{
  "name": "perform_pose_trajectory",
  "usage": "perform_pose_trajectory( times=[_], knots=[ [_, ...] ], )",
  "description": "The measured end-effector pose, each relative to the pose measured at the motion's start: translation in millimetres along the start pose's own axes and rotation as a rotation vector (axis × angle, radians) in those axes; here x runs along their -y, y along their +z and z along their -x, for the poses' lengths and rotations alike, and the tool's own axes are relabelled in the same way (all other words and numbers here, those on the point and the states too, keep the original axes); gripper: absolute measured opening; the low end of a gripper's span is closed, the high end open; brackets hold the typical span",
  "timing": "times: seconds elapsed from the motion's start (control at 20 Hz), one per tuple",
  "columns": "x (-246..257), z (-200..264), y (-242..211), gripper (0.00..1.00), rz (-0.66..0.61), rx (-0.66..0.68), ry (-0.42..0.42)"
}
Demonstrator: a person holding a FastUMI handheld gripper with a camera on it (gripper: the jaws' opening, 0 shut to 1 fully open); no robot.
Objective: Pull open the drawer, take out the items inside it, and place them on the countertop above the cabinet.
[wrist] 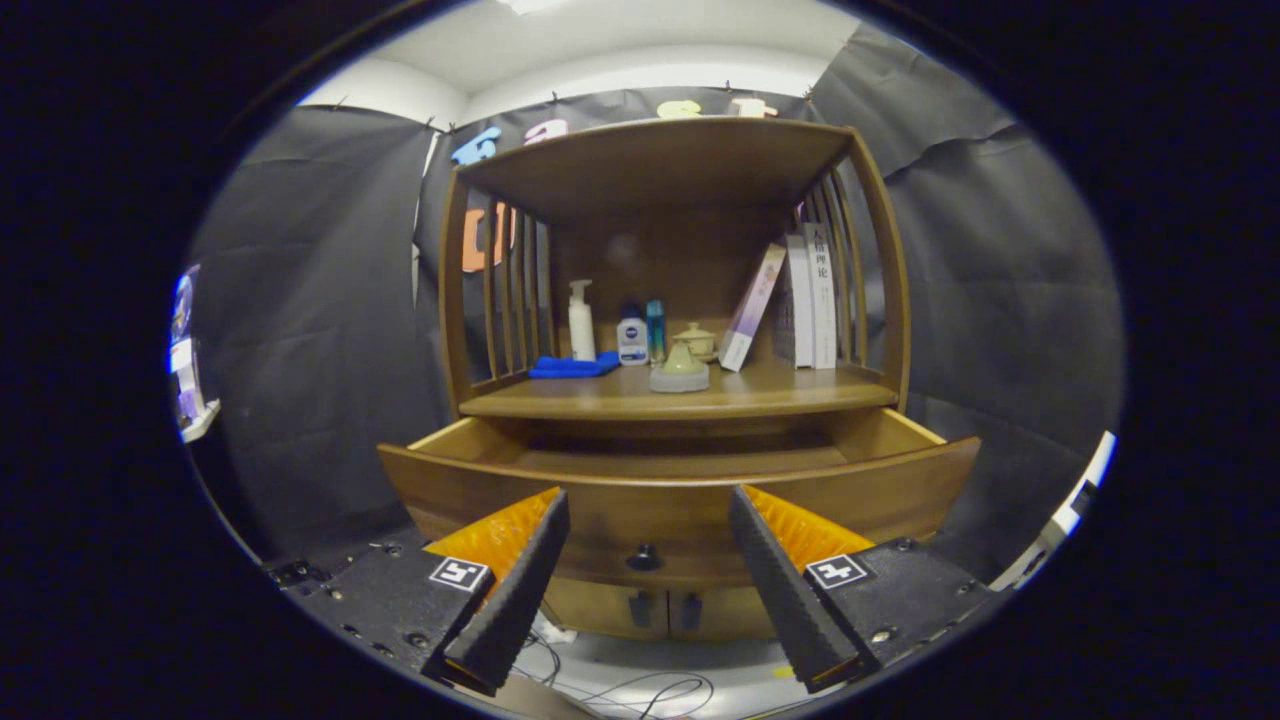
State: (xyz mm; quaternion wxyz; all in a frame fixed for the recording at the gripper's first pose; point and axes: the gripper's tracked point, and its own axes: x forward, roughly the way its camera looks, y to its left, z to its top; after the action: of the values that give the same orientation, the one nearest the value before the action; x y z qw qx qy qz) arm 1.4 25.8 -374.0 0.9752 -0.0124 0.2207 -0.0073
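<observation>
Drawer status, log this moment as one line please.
drawer: pulled open | knob: between fingers, untouched | hand-held gripper: open, holding nothing | countertop: bottles, books, cloth

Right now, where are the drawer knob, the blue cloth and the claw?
drawer knob point(643, 556), gripper view, its round face.
blue cloth point(572, 367), gripper view, middle of the fold.
claw point(648, 580), gripper view, open, midway between fingertips.

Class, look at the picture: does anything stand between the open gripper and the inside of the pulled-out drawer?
Only the drawer's own front panel, just beyond the open gripper; it hides the contents.
</observation>
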Motion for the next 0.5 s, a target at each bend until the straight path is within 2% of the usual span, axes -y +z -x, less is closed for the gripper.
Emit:
perform_pose_trajectory(
  times=[0.2, 0.5],
  knots=[
    [1, -18, -16, 1.00, -0.020, -0.035, -0.019],
    [-6, -44, -37, 0.97, 0.030, -0.085, -0.052]
  ],
)
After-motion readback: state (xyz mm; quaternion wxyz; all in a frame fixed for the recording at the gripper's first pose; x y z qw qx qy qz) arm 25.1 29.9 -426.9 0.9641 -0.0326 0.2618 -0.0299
